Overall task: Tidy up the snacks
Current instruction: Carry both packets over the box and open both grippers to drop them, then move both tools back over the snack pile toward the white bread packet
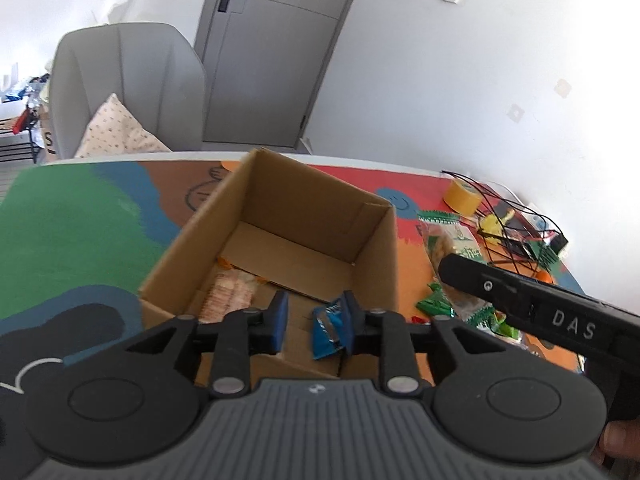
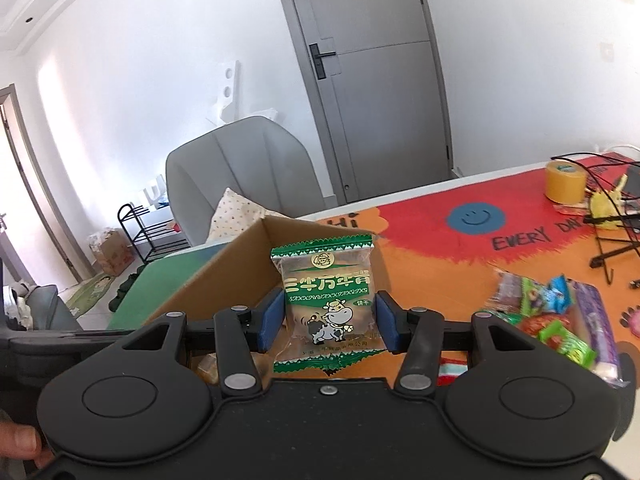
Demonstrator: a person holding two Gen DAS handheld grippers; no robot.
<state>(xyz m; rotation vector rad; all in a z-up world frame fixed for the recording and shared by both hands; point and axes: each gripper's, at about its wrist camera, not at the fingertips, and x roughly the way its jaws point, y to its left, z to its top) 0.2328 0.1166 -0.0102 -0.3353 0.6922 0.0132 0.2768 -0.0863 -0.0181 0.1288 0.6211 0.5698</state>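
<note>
In the left wrist view my left gripper [image 1: 315, 320] hangs over the open cardboard box [image 1: 312, 200] with its jaws apart. A small blue snack packet [image 1: 326, 332] rests against the right pad only; the left pad is clear of it. An orange-patterned packet [image 1: 230, 292] lies on the box floor. In the right wrist view my right gripper [image 2: 329, 322] is shut on a clear biscuit packet with green edges and a cartoon cow [image 2: 328, 296]. It holds the packet upright just by the box's near right corner [image 2: 240, 264].
Several loose snack packets [image 2: 552, 316] lie on the colourful table mat to the right of the box. A yellow tape roll [image 2: 565, 181] and tangled black wires [image 1: 516, 232] sit at the far right. A grey chair [image 1: 128, 88] stands behind the table.
</note>
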